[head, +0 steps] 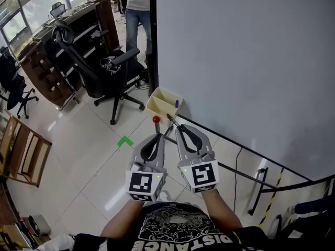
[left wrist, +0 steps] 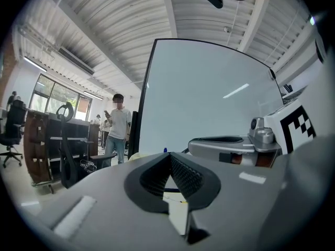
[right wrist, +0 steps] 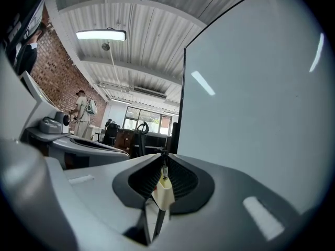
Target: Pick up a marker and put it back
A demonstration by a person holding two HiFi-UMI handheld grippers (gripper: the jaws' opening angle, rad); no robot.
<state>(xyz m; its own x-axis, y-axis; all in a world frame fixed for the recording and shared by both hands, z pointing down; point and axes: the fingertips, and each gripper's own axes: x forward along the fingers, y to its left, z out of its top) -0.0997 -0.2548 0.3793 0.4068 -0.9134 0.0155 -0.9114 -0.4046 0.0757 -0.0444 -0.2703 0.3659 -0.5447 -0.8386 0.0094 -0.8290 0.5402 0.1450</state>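
**Right claw pinching a dark marker just short of the tray**

The right claw [right wrist: 163,160] is pinching a thin dark marker [head: 170,118] at the very tips of its jaws, which are standing almost together with only the marker between them. The left claw [left wrist: 168,155] is sitting just to its left with its jaws pressed together on nothing. In the head view the person is holding both low in the centre of the frame. The bare right forearm [head: 224,214] is reaching up from the bottom edge, and both claws are pointing up-frame. The marker is sticking out beyond the jaw tips toward the cream tray [head: 157,106], which is sitting just above them at the lower left corner of the whiteboard [head: 241,61]. Marker and tray are lying close together; whether they are touching cannot be told. A blue marker [head: 176,103] is standing in the tray's right end.
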